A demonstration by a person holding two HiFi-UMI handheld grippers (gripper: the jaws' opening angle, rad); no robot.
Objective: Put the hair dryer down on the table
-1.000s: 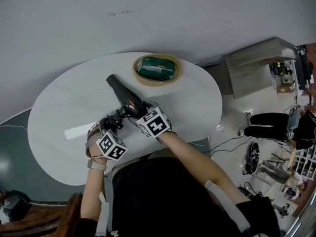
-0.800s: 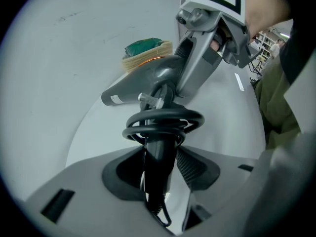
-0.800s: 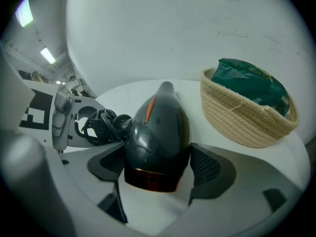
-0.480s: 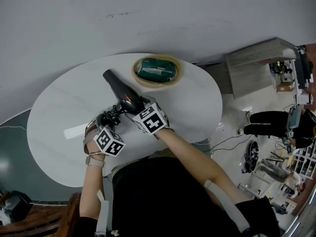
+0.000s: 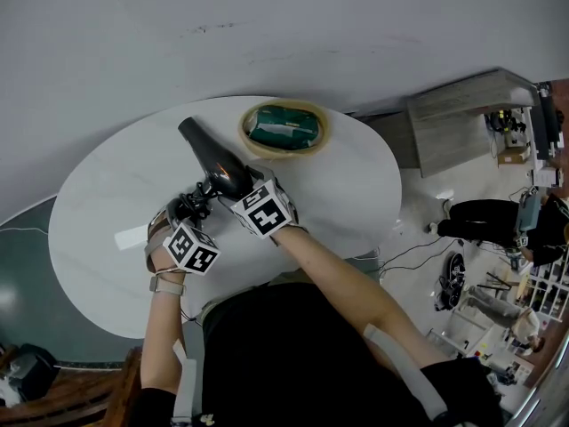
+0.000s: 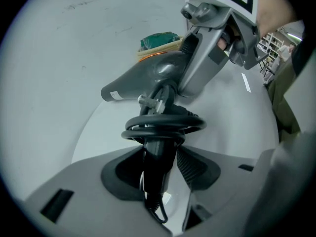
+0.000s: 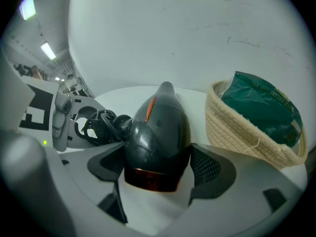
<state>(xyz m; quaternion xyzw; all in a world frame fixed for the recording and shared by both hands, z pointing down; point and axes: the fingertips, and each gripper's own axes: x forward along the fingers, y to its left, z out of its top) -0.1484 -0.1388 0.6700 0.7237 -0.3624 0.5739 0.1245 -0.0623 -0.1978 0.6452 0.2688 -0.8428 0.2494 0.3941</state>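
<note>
Head view: bright, even, diffuse indoor light, with soft, faint shadows. A pale glare streak sits on the table [image 5: 98, 198] at left centre. Strong wide-angle bend: the table rim bows and the room at the right edge warps. Focus is sharp overall. Both gripper views are round fisheye with black corners and a soft, out-of-focus bottom foreground. In the right gripper view, glossy highlights show on the hair dryer [image 7: 158, 127] and the ceiling strip lights [image 7: 48, 50] are blown out at upper left. The left gripper view is darker and shadowed at lower centre.

The hair dryer [image 5: 213, 162] is black with an orange stripe, the basket [image 5: 284, 151] beige, the packet [image 5: 284, 124] green.
</note>
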